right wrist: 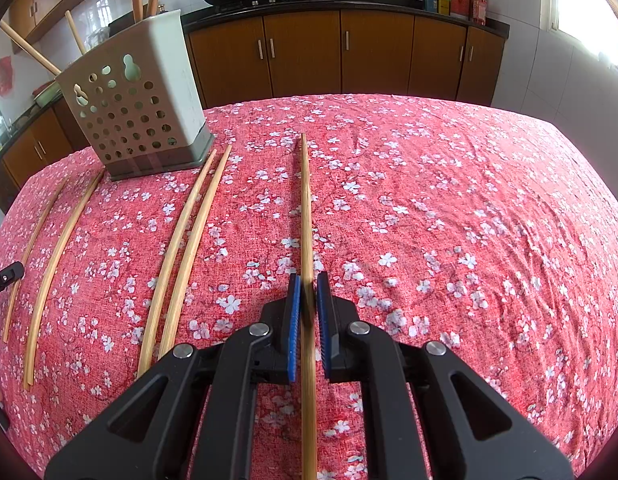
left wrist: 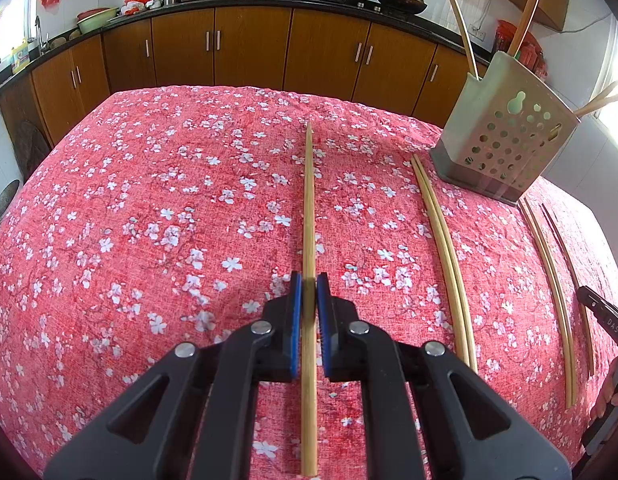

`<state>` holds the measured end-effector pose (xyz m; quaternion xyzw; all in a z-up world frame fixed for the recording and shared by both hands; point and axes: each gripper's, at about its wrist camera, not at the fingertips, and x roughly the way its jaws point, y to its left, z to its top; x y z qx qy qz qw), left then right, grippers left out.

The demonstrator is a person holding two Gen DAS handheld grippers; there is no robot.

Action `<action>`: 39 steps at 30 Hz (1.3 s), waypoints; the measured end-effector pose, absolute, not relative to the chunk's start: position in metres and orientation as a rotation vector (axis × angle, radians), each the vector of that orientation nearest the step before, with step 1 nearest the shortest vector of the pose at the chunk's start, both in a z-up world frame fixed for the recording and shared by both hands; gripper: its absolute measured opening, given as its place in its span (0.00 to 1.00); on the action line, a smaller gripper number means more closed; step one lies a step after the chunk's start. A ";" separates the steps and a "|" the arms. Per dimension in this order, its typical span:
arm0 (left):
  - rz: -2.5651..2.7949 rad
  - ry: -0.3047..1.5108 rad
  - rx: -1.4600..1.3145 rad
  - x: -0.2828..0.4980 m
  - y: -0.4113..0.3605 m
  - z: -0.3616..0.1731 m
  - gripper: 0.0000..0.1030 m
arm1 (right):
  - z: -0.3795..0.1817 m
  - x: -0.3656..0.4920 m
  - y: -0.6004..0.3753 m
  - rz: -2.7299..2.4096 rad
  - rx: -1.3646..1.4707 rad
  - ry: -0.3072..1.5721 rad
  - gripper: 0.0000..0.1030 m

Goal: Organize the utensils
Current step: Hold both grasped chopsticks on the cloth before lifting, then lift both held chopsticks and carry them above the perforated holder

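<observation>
Each gripper [left wrist: 309, 296] [right wrist: 308, 294] is clamped on its own chopstick [left wrist: 309, 208] [right wrist: 305, 208]

- From my left camera, the chopstick [left wrist: 309, 216] in my left gripper [left wrist: 309, 292] runs off the bottom edge; its near end is cut off.
- My right camera cuts its chopstick [right wrist: 305, 216] the same way, behind the right gripper [right wrist: 307, 292].
- Inside the utensil holder [right wrist: 137, 100], the lower parts of the standing chopsticks are hidden by its wall.
- Right of the utensil holder [left wrist: 505, 136] in my left view, the other gripper is cropped by the frame edge.
</observation>
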<state>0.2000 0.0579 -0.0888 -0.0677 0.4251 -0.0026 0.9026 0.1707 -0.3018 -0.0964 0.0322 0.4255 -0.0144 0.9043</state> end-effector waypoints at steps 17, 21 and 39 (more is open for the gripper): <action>-0.010 0.879 -0.158 0.200 0.057 -0.088 0.10 | -0.096 0.171 -0.302 -0.030 0.071 0.880 0.10; -0.010 0.878 -0.165 0.201 0.058 -0.088 0.10 | -0.096 0.171 -0.302 -0.030 0.071 0.880 0.10; 0.003 0.889 -0.078 0.182 0.047 -0.084 0.08 | -0.092 0.152 -0.302 -0.025 0.069 0.874 0.07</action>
